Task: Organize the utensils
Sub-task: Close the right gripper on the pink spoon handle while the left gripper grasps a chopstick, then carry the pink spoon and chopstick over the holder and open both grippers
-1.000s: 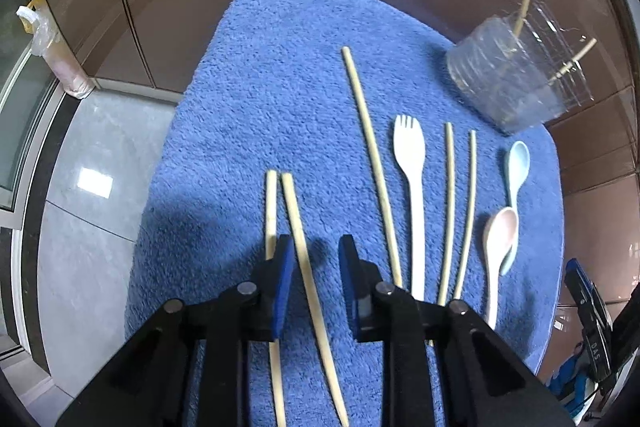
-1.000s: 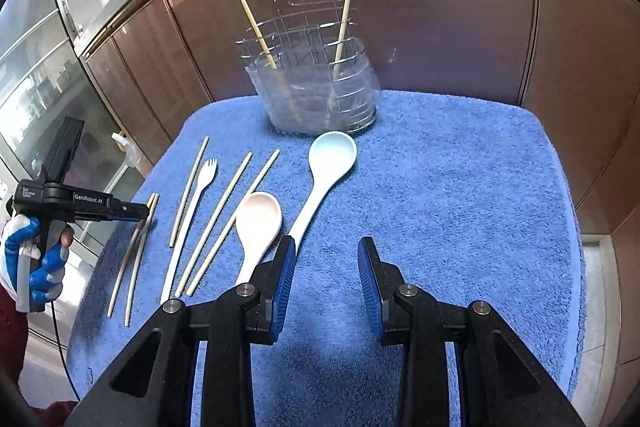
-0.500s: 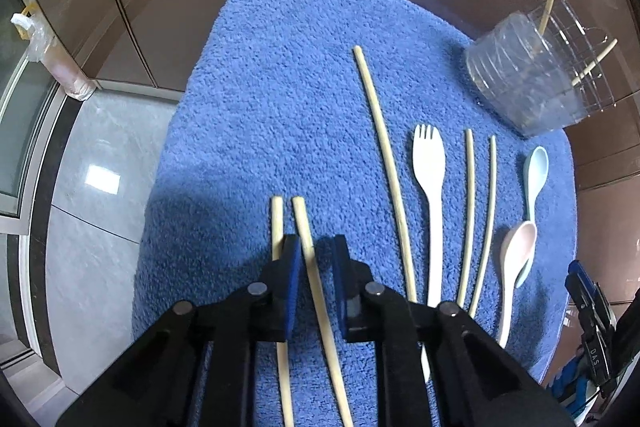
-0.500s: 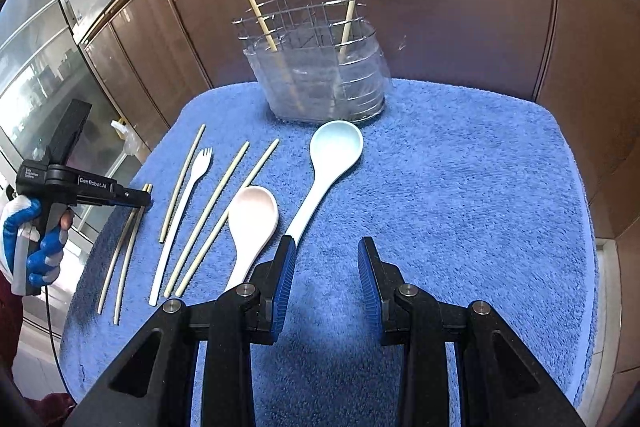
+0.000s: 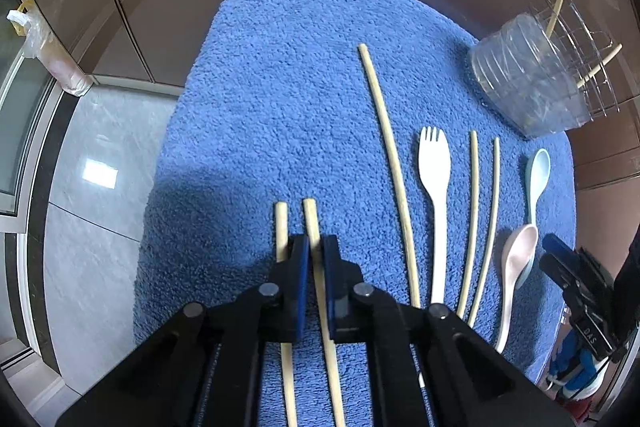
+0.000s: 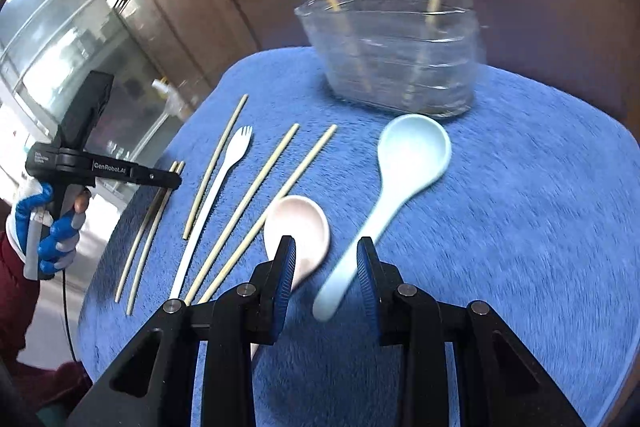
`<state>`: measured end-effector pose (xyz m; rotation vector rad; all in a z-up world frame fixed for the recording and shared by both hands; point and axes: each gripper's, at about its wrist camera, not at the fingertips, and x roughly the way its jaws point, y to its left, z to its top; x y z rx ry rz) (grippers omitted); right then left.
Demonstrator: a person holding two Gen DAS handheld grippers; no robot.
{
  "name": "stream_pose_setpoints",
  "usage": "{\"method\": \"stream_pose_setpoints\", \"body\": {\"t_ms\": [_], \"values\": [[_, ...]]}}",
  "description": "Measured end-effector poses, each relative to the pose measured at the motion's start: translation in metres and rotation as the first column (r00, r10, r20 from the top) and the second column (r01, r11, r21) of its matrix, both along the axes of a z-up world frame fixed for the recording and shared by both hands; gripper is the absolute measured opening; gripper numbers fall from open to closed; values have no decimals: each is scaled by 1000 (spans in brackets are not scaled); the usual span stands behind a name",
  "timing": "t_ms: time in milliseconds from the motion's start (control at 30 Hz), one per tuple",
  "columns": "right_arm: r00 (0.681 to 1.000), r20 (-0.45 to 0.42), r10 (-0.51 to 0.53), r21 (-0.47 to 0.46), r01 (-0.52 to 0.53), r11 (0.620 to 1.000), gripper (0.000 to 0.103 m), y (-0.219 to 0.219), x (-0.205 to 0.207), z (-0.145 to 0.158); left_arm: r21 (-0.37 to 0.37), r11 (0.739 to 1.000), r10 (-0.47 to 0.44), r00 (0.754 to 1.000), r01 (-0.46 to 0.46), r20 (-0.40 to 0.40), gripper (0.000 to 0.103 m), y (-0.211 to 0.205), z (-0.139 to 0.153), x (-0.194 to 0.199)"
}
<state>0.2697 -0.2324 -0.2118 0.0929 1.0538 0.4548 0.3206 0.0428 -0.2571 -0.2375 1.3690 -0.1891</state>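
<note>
On the blue towel covering the surface, the utensils lie in a row. At the left edge, the left tongs are clenched on the right-hand chopstick of a pair; its partner, the left-hand chopstick, lies just beside, outside the pads. Next comes a single long chopstick, then a white fork, tines pointing away, then two more chopsticks side by side. Further right lie a pink spoon and a light blue spoon, bowls up. The right tongs stand parted with the blue spoon's handle between them — the pads do not press on it, and the view is blurred. At the far side of the towel stands a clear holder with a wire frame — two chopsticks lean inside it. A gloved hand grips the left tool's handle.
</note>
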Motion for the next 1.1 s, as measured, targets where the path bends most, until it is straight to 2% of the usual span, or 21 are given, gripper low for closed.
{"method": "stream_pose_setpoints", "body": {"t_ms": [200,400,533,567,600,800,967,1100], "values": [[996,-17,86,-36,-87,996,32,13,21,-4,8,1000,5,1000,-5,2,6,-3,0,-1],[982,-71,173,-9,-174,985,30,18,38,-17,10,1000,13,1000,-13,-2,6,-2,0,-1],[969,-112,221,20,-220,975,19,20,46,-28,3,1000,28,1000,-28,-10,6,0,0,0],[965,-111,237,28,-235,972,13,22,47,-28,2,999,32,999,-32,-11,5,1,0,0],[962,-105,250,28,-249,968,10,23,46,-27,-1,999,40,999,-40,-13,5,2,1,0],[958,-20,286,-53,-286,957,9,31,26,-9,-43,997,72,997,-71,10,5,7,4,-5],[964,70,257,-128,-247,961,8,29,-1,19,-119,992,65,990,-50,123,5,7,29,-23],[964,155,218,-164,-193,968,8,29,-30,46,-169,985,69,972,-30,226,5,8,60,-44]]}}
